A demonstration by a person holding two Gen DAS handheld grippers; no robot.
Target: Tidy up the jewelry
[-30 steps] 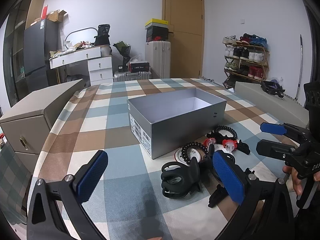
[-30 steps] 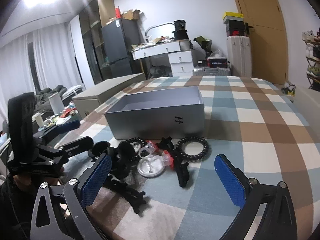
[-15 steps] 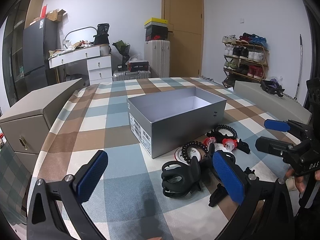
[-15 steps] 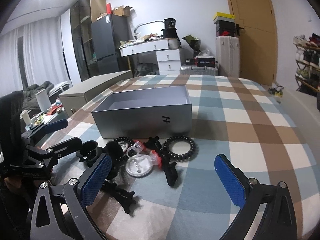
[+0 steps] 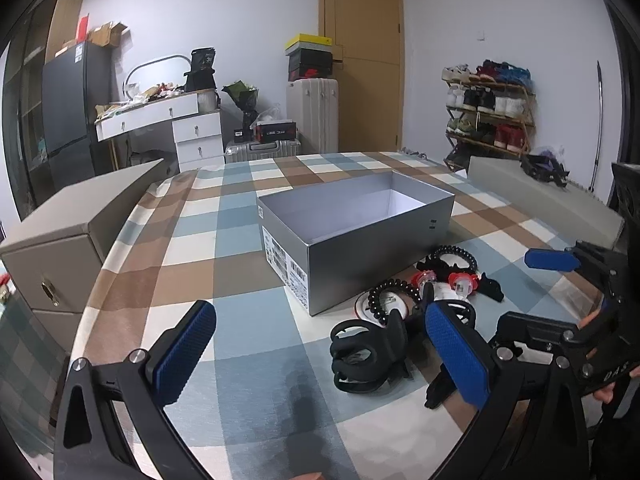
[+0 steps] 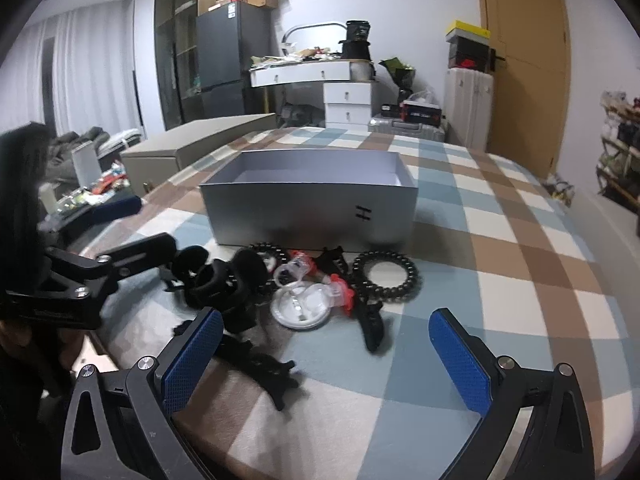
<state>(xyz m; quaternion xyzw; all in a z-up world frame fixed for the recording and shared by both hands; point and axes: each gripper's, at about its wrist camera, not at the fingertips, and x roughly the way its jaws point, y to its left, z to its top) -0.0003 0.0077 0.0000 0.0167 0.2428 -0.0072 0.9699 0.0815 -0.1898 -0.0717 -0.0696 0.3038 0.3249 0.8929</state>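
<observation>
The right claw (image 6: 324, 354) has dipped closer to the jewelry pile (image 6: 316, 280) before the empty grey box (image 6: 312, 208) on the checked bed; both it and the left claw (image 5: 320, 344) stay spread, holding nothing, so sorting has not begun.

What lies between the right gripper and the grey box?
In the right wrist view, the jewelry pile lies between the open right gripper and the grey box, on checked cloth.

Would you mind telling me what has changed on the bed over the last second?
The right claw has eased forward toward the pile of hair accessories, so the grey box looms larger in its view. In the left view it has drifted slightly away. Nothing was gripped or released. The left claw stays open, and the box, black coil ring and clips lie unmoved.
</observation>
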